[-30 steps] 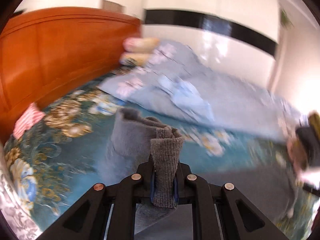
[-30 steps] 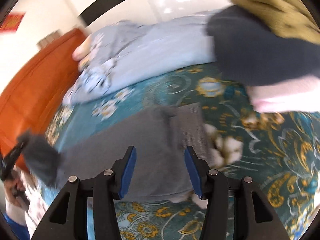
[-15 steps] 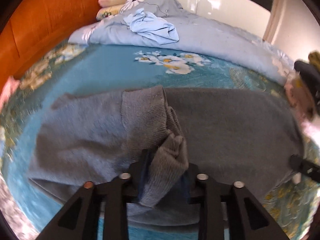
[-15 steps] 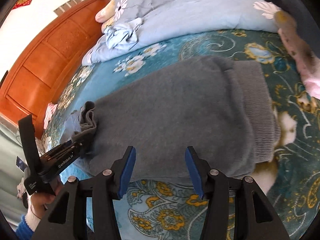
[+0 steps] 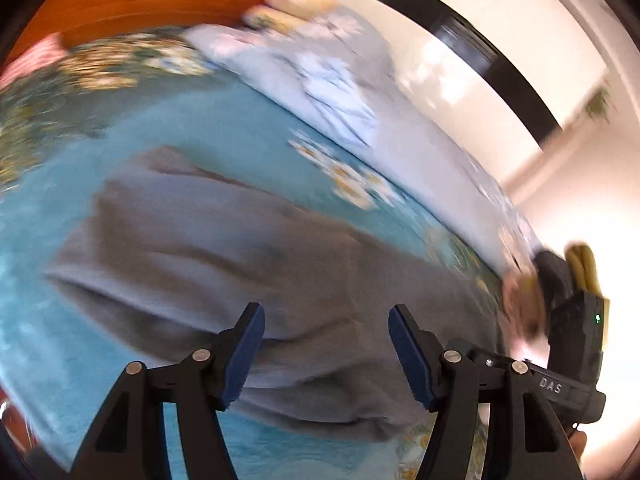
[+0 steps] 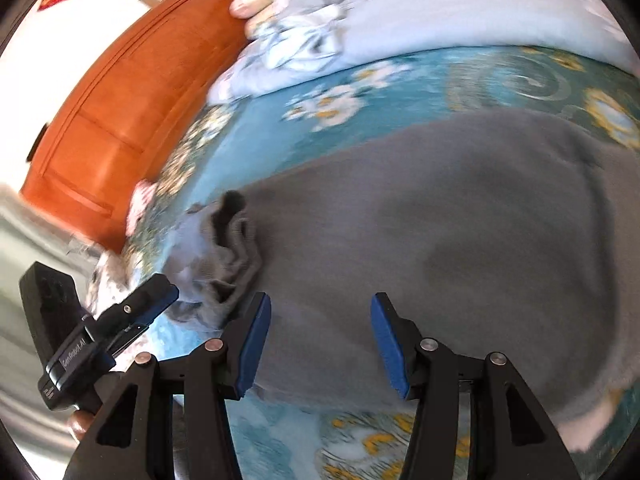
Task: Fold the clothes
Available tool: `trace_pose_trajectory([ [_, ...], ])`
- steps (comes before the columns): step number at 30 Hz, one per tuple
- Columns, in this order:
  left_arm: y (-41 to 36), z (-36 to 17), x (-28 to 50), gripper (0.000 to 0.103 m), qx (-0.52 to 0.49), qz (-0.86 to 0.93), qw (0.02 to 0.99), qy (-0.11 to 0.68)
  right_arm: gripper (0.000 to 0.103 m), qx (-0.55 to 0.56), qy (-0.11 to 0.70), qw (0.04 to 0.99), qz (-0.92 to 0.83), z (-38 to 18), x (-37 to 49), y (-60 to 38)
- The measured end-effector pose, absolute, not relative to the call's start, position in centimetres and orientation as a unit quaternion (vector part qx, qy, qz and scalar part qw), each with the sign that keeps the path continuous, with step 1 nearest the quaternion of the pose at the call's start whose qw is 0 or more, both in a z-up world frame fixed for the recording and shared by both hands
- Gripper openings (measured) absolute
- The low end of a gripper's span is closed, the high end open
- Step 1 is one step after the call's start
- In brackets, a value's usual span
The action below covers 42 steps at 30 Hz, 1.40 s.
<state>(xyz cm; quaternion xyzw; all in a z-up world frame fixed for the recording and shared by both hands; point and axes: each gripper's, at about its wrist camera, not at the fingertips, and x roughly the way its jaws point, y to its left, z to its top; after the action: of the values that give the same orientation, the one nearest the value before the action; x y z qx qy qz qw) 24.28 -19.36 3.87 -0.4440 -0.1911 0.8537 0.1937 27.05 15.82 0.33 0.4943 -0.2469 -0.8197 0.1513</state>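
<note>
Grey knit sweater (image 6: 440,232) lies spread flat across the bed, on a teal bedspread (image 6: 256,128) with a floral print. Same garment fills the middle of the left wrist view (image 5: 248,264); that view is motion-blurred, edges soft.

Left tool (image 5: 326,354): jaws spread wide, blue pads visible on both fingers, nothing between them. It hangs over the near edge of the sweater. Seen also from the right wrist view at lower left (image 6: 154,302), just beside the bunched end of the garment, apart from it. A hand (image 6: 82,424) grips its handle at the bottom edge of that view.

Right tool (image 6: 318,344): jaws likewise apart, empty, above the near hem of the sweater. Contact with the cloth cannot be told. Part of its body shows at right in the left wrist view (image 5: 576,344), a small green light on it.

Sweater detail: one end is bunched into a rumpled fold (image 6: 230,256) at the left of the right wrist view; the remainder lies smooth with shallow creases.

Surroundings: pale blue quilt (image 6: 460,12) heaped along the far side of the bed, a lighter blue crumpled cloth (image 6: 304,44) on top of it. Orange wooden headboard (image 6: 120,100) behind. Dark and yellowish clothing (image 5: 568,268) at the far right of the left wrist view, too blurred to identify.
</note>
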Motion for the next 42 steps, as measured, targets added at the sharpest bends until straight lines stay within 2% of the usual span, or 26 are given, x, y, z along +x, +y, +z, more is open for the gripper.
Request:
trace_pose_trajectory([
  [3,-22.5,3.5,24.1,0.068,-0.448,0.855,0.142,-0.220,0.053,0.502,-0.233,0.198,-0.809,0.5,24.5,13.3],
  [7,-25.2,2.4,24.5,0.068,-0.450,0.831,0.141,-0.295,0.053,0.498,-0.233,0.231,-0.803,0.8,21.0,10.7],
  [13,-27.1,2.0,25.0,0.068,-0.455,0.822,0.126,-0.318,0.053,0.550,-0.298,0.241,-0.742,-2.2,14.8,8.8],
  [16,-28.1,2.3,25.3,0.068,-0.448,0.823,0.118,-0.329,0.053,0.553,-0.301,0.238,-0.740,-2.2,13.8,8.3],
  [25,-30.0,1.8,25.6,0.068,-0.444,0.815,0.105,-0.357,0.053,0.527,-0.198,0.340,-0.753,1.6,15.4,4.1],
  [27,-30.0,1.9,25.7,0.068,-0.444,0.815,0.104,-0.358,0.053,0.532,-0.173,0.322,-0.764,1.1,16.0,4.1],
  [29,-30.0,2.0,25.9,0.068,-0.442,0.816,0.105,-0.357,0.052,0.532,-0.175,0.301,-0.772,0.4,16.3,5.2],
  [33,-29.6,2.0,25.9,0.068,-0.442,0.816,0.114,-0.356,0.047,0.539,-0.230,0.320,-0.745,-0.7,16.8,6.6],
  [37,-28.3,1.7,25.6,0.068,-0.453,0.808,0.134,-0.353,0.047,0.550,-0.215,0.332,-0.736,-1.4,17.6,5.7],
  [39,-27.9,1.1,25.4,0.068,-0.458,0.795,0.147,-0.369,0.044,0.548,-0.230,0.336,-0.731,-1.7,17.8,5.4],
  [41,-27.4,0.5,25.2,0.068,-0.462,0.782,0.160,-0.386,0.034,0.551,-0.240,0.329,-0.728,-2.2,17.8,5.6],
  [42,-27.2,0.2,25.1,0.068,-0.464,0.776,0.166,-0.394,0.024,0.554,-0.245,0.321,-0.728,-2.3,17.6,5.7],
])
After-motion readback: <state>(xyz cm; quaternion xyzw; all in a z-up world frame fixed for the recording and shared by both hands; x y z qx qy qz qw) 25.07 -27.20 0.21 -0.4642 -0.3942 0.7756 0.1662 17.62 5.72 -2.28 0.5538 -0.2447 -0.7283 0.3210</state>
